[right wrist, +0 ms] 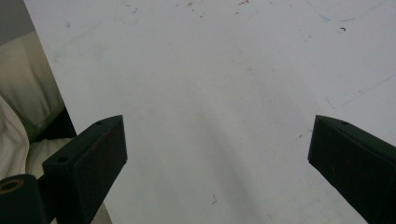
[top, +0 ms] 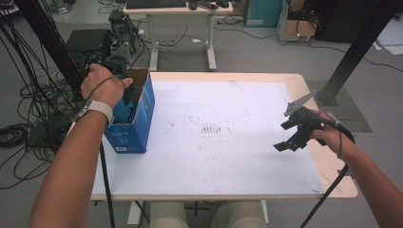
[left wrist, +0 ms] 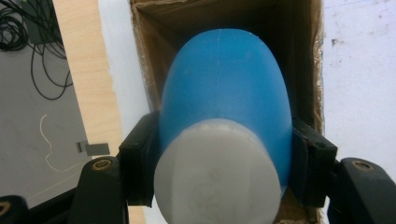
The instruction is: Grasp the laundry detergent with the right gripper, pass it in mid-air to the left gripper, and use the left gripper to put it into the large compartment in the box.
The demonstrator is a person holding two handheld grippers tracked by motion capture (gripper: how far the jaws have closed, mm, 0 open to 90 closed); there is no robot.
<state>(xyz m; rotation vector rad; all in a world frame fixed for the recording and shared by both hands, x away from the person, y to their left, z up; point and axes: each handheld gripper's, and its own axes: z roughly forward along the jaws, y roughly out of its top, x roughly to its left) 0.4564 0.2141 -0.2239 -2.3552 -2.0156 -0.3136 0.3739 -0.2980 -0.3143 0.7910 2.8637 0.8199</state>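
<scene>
High view: one blue box (top: 134, 118) stands at the table's (top: 237, 156) left edge. Left gripper (left wrist: 219, 154) clamps one blue bottle (left wrist: 224, 93) inside it; right gripper (top: 291, 137) hovers near the right edge, jaws apart.

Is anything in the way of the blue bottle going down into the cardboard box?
Nothing visible is. The blue plastic bottle with the white cap, clamped in the left gripper, points straight into the open blue cardboard box. What shows of the brown inside around the bottle looks bare.
</scene>
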